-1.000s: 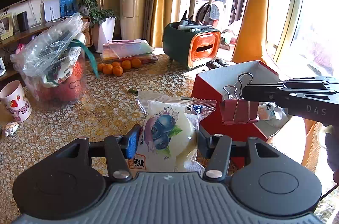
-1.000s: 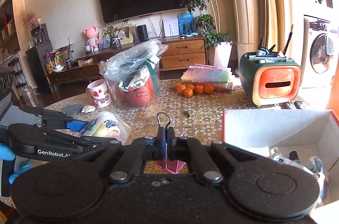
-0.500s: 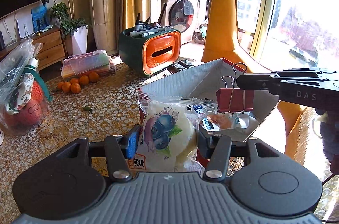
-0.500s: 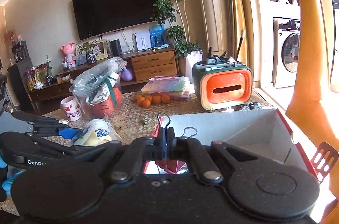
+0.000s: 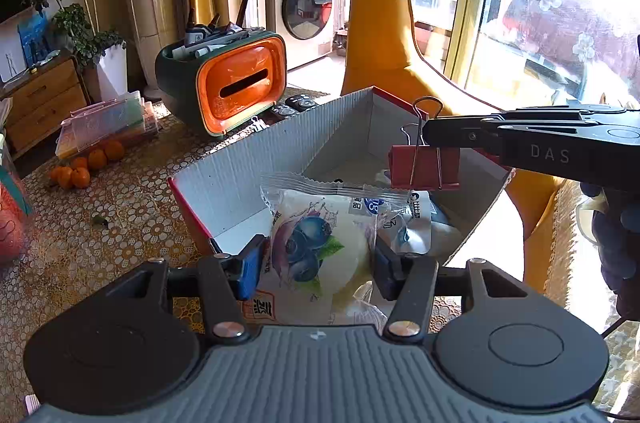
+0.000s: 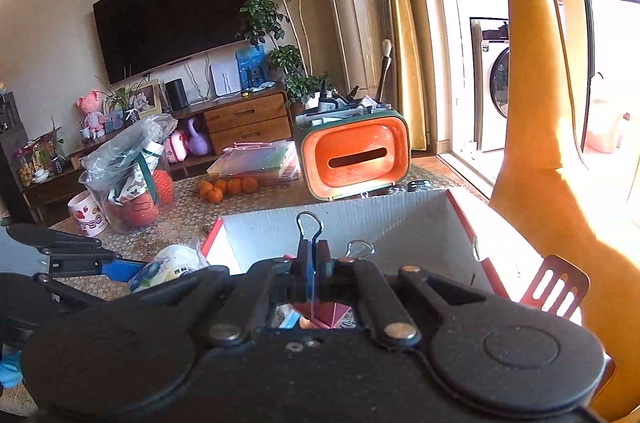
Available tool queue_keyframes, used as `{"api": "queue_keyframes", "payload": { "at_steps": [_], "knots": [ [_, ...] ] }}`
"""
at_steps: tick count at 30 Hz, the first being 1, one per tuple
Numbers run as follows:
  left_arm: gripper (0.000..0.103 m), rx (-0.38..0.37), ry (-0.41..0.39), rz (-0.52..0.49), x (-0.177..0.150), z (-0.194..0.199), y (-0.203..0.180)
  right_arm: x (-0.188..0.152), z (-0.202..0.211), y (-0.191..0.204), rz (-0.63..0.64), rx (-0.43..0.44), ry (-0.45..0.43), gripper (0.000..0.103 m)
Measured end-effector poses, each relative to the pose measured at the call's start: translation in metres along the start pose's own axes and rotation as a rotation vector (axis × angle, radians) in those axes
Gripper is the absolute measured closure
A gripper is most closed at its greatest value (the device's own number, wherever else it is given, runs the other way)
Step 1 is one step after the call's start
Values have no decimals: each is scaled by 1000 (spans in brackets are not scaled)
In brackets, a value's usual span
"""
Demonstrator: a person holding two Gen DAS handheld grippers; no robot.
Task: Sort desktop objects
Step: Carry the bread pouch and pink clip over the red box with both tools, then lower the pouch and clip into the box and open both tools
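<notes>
A home living room: wall-mounted television [image 6: 172, 11], wooden drawer cabinet [image 6: 248, 123], potted plant [image 6: 276, 23], washing machine [image 5: 304, 7].

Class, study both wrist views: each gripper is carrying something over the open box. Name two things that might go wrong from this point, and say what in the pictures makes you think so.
1. The right gripper pinches the red binder clip only by a wire handle, so it may swing or slip.
2. The left gripper holds the blueberry snack packet near the box front wall; released here, it might catch the edge or fall outside.
</notes>
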State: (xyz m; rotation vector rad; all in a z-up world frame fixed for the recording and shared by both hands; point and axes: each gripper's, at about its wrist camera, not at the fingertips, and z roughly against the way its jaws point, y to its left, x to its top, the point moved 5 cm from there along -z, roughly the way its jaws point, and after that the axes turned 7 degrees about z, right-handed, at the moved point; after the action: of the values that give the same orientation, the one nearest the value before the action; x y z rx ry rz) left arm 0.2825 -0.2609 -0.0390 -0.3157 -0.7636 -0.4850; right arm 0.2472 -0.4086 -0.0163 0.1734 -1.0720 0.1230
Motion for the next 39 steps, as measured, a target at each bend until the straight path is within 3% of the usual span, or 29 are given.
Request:
{"api": "queue_keyframes", "payload": {
  "at_steps": [21, 35, 39],
  "knots": [
    [49, 11, 134, -56, -3, -71, -19, -34, -55, -45, -85, -54, 112, 102],
    [49, -5, 103, -33, -6, -53, -18, -41, -52, -44, -76, -69, 160, 85],
    [40, -16, 82, -17, -6, -40, -17, -42, -44, -42, -75, -79, 166, 80]
  ]
}}
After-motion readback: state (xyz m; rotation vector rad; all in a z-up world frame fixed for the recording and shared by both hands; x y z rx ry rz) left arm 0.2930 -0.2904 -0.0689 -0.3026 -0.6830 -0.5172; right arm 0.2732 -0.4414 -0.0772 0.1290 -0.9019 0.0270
